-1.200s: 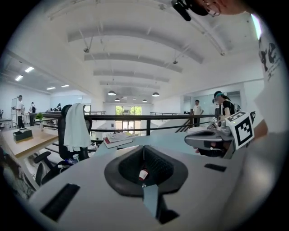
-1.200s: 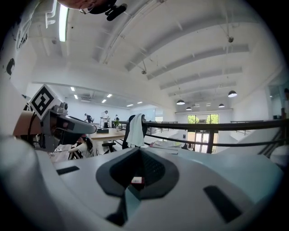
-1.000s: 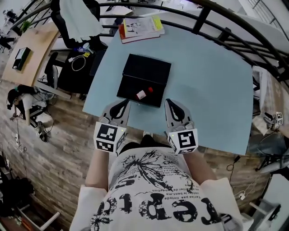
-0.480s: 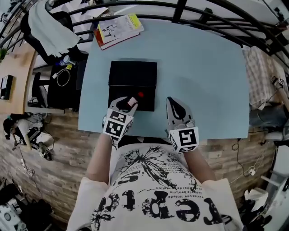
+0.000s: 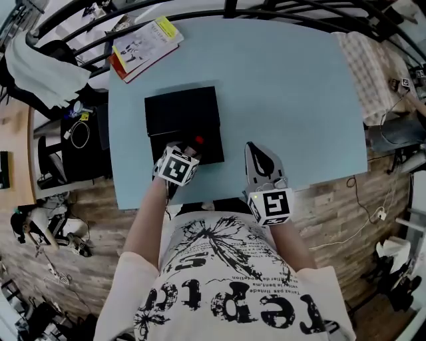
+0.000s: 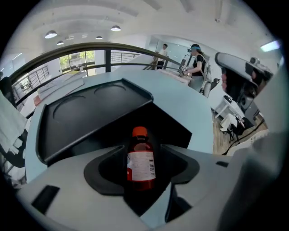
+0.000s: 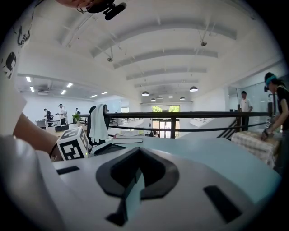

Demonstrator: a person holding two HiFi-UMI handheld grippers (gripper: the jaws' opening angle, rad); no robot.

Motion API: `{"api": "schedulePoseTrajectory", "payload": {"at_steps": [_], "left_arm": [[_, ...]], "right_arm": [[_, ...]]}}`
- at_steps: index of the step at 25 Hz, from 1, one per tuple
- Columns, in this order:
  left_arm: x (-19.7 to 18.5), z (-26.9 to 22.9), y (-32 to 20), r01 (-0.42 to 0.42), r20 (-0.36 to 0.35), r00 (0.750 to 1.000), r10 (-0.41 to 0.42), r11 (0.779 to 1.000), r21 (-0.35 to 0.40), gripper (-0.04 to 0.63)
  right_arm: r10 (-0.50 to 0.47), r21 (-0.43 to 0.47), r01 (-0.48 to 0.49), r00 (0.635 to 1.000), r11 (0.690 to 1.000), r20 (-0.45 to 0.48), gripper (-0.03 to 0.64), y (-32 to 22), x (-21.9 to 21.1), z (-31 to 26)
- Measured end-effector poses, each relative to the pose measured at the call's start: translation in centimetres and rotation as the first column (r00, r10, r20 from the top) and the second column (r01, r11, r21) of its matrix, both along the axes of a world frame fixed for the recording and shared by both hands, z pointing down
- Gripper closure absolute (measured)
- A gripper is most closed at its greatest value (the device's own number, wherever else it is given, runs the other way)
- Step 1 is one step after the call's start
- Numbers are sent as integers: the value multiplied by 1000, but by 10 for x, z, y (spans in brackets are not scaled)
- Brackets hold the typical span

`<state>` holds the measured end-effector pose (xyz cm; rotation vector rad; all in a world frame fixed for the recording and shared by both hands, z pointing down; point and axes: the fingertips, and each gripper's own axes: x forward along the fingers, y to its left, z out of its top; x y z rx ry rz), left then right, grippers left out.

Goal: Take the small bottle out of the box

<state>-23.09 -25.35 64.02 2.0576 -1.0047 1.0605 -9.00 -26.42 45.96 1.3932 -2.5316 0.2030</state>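
A black box (image 5: 181, 112) lies open on the light blue table (image 5: 286, 86), its lid (image 6: 86, 115) folded back. In its near part a small brown bottle (image 6: 141, 164) stands upright, with a red cap (image 5: 198, 141) and a white label. My left gripper (image 5: 188, 150) points steeply down into the box. Its jaws have just been opening and stand wide on either side of the bottle, with a gap each side. My right gripper (image 5: 261, 160) hovers over the table right of the box, jaws together and empty (image 7: 131, 187).
A stack of booklets (image 5: 143, 45) lies at the table's far left corner. A checked cloth (image 5: 363, 60) hangs over the right edge. A dark railing (image 5: 266, 8) runs behind the table. White fabric drapes a chair (image 5: 40, 73) at left. People stand beyond the railing.
My left gripper has gone forward and down to the box, tipped steeply, and its jaws have spread around the bottle. The right gripper has shifted only slightly.
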Motion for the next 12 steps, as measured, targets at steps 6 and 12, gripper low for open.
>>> {"api": "schedulePoseTrajectory", "payload": {"at_steps": [6,12], "left_arm": [[7,30,-4,-78,13,997,80,992,-97,350],[5,33,-9,-71,35,997,74,994,-79,342]], "right_arm": [[59,-25,-59,998,998,-22,608,2,10,8],[75,-48,-77,996,996,-41,607,-2,13,18]]}}
